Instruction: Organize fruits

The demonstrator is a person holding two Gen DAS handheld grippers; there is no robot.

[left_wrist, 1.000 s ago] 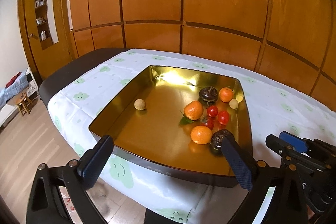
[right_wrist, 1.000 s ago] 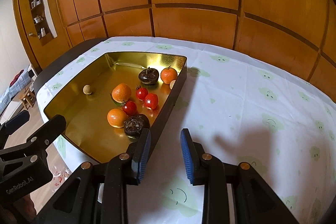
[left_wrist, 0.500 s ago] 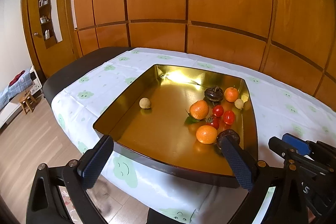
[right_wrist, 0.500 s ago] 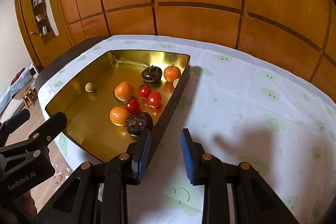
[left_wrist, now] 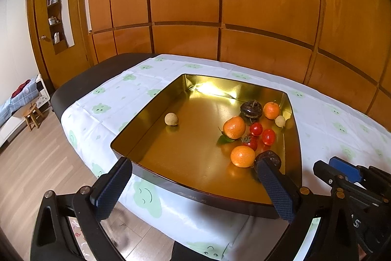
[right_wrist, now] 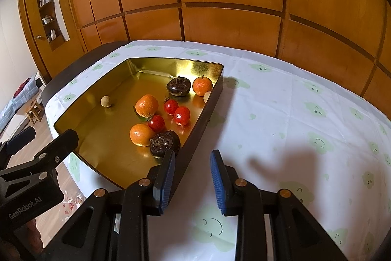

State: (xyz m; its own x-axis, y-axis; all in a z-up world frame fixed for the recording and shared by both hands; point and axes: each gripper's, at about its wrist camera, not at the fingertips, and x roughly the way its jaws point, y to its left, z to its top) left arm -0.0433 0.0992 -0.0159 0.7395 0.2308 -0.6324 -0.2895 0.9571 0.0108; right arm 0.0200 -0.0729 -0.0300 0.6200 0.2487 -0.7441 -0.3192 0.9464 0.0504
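A gold tray (left_wrist: 146, 111) on the table holds the fruit: three oranges (left_wrist: 234, 127), three cherry tomatoes (left_wrist: 268, 136), two dark mangosteens (left_wrist: 251, 109) and two pale longans (left_wrist: 171, 119), one of them alone at the tray's left. My left gripper (left_wrist: 193, 165) hovers open and wide over the tray's near edge, holding nothing. My right gripper (right_wrist: 193, 153) sits over the tray's near right corner, its blue pads drawn close together with nothing between them. The nearest mangosteen (right_wrist: 165, 143) lies just beyond its left finger, beside an orange (right_wrist: 141, 135).
A white cloth with green smiley prints (right_wrist: 281, 114) covers the table right of the tray (right_wrist: 88, 102). Wood panelling (left_wrist: 220, 16) stands behind the table. A wooden floor, a small stool (left_wrist: 31, 114) and a door lie to the left.
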